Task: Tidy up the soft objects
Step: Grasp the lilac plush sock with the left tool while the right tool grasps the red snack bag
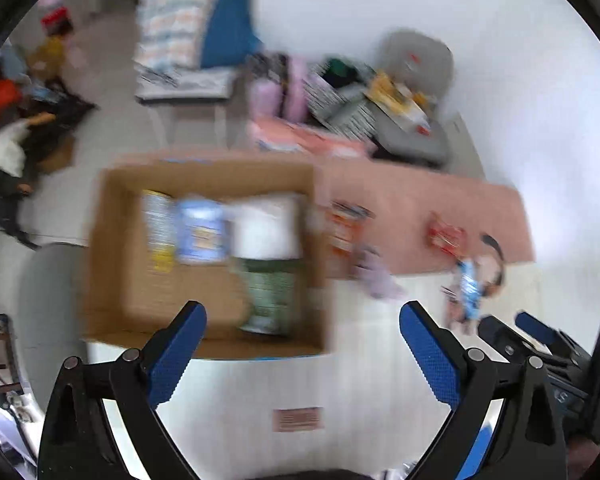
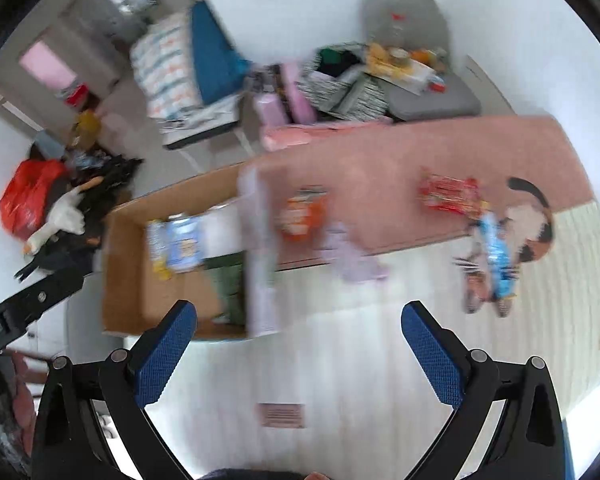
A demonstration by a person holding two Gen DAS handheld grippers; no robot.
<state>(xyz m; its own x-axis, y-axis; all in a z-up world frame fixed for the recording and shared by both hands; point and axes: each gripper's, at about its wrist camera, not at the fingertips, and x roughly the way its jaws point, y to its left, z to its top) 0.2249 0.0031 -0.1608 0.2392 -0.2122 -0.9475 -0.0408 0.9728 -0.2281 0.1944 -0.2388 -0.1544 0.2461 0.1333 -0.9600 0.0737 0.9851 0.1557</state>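
Observation:
A cardboard box [image 1: 112,240] stands open on the bed's left side and holds several soft packs: a blue-white one [image 1: 202,232], a white one [image 1: 266,228] and a green one [image 1: 270,296]. The box also shows in the right wrist view [image 2: 128,280]. On the pink blanket [image 2: 420,148] lie an orange pack [image 2: 302,214], a red pack [image 2: 448,194], a lilac item [image 2: 350,258] and a blue pack [image 2: 496,256]. My left gripper [image 1: 302,316] is open and empty above the box's near edge. My right gripper [image 2: 298,318] is open and empty over the white bedding. Both views are blurred.
A cat-shaped cushion [image 2: 534,224] lies at the right of the blanket. A grey chair [image 2: 420,60] piled with clutter stands behind the bed. Pillows [image 2: 168,64] and a red bag [image 2: 26,200] with a toy goose sit on the floor at the left.

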